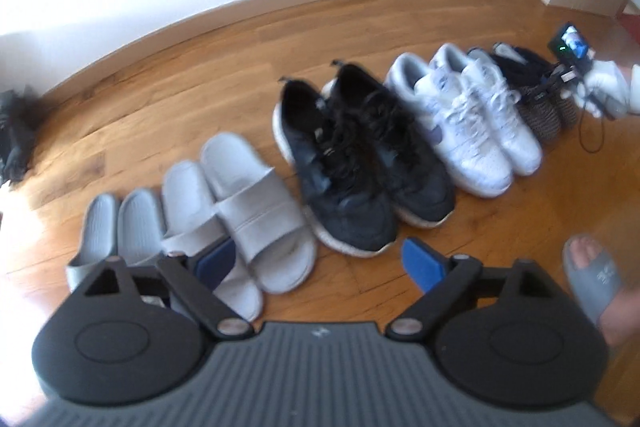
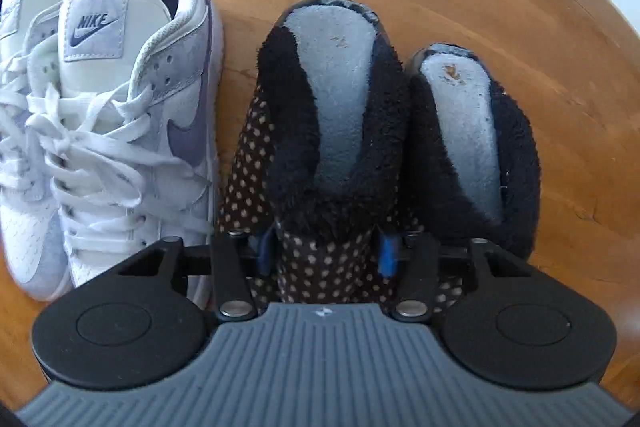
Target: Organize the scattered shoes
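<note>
Right wrist view shows the right gripper (image 2: 326, 251) with its jaws closed on the toe of the left slipper (image 2: 320, 131), which lies just beside its mate (image 2: 468, 143) and the white sneakers (image 2: 120, 99). Left wrist view shows the left gripper (image 1: 320, 267) with jaws wide and holding nothing, above a floor (image 1: 200, 67) row of slides (image 1: 256, 211), black sneakers (image 1: 360, 163) and the rest. Judging by this, the slipper wants only squaring to its mate, toes level, without nudging the sneaker.
</note>
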`<state>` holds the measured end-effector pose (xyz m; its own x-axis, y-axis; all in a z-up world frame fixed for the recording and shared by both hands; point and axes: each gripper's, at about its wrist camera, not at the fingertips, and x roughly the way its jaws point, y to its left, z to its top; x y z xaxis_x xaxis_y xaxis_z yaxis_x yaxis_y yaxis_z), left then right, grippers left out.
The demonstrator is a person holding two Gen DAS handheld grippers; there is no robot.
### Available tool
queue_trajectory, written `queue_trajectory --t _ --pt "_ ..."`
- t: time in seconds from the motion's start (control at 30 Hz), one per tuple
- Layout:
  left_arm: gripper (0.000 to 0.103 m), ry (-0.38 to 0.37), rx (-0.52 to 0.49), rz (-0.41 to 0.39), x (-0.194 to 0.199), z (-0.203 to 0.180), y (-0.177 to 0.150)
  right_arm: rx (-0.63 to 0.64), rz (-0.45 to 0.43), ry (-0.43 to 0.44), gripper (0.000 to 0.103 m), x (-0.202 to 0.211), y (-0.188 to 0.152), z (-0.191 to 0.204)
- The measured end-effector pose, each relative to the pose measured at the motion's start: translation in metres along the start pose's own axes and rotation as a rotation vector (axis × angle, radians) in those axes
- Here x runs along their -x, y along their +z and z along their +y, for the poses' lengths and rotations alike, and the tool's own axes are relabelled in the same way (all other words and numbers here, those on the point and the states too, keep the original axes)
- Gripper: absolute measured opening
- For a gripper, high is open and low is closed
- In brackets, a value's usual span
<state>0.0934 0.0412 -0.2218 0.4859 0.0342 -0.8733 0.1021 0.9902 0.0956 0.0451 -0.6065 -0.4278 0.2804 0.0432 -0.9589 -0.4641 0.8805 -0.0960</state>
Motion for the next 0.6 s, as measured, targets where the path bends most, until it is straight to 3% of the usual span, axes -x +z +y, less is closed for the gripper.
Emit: queue_trajectory --t 0.07,0.17,0.27,0.3,0.33,0.43,0.6 --pt "0.090 0.003 0.060 -0.001 0.000 0.012 -0.002 -0.052 0.010 0.045 0.031 0.012 -0.004 -0.004" --pt "0.090 -0.042 0.115 -0.008 -0.003 0.021 -0.005 -0.109 0.031 0.127 0.041 0.018 -0.012 -0.023" --pt "0.090 -0.066 0.108 0.005 -0.007 0.018 -0.006 -0.099 -0.002 0.160 0.060 0.037 -0.013 -0.033" --pt "0.090 -0.069 0.097 0.004 -0.006 0.015 -0.006 -0.095 -0.029 0.159 0.071 0.047 -0.012 -0.035" --pt "0.090 -0.073 0.086 0.002 -0.005 0.012 -0.006 -0.092 -0.057 0.154 0.080 0.057 -0.011 -0.038" --pt "0.090 -0.079 0.079 -0.004 -0.003 0.008 -0.006 -0.113 -0.153 0.073 0.086 0.081 -0.014 -0.053" --pt "0.091 -0.088 0.068 -0.013 0.001 0.001 -0.006 -0.163 -0.089 -0.025 0.085 0.039 -0.023 -0.084"
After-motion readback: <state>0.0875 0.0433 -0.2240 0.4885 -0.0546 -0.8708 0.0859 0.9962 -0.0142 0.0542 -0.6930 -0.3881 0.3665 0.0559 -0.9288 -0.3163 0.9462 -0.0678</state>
